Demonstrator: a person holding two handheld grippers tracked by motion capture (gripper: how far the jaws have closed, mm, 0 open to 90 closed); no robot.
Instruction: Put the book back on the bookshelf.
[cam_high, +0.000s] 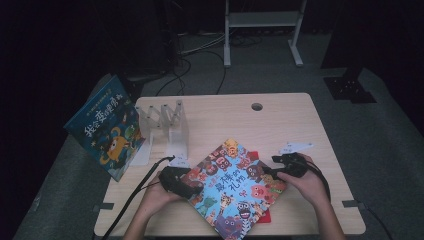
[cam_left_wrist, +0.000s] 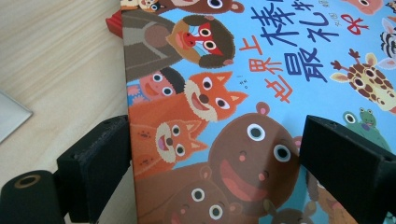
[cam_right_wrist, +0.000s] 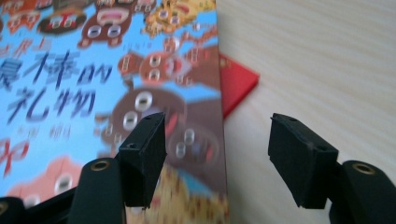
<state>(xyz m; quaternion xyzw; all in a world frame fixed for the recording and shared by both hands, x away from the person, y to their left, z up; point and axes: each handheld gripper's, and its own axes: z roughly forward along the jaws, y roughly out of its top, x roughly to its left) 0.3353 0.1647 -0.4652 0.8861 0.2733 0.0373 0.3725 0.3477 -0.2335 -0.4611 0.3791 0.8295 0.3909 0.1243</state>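
Two grippers stand at opposite edges of the picture book (cam_high: 234, 187), which lies turned at an angle on the table (cam_high: 280, 115), on top of a red book (cam_high: 251, 154). The left gripper (cam_high: 176, 182) has its jaws wide, one on each side of the book's left edge; they do not press it, probably to stop it from sliding. The right gripper (cam_high: 280, 168) is also open, one jaw over the cover, one over bare wood, so I judge it is lining up on the right edge. The clear rack (cam_high: 167, 125) behind seems to be the destination.
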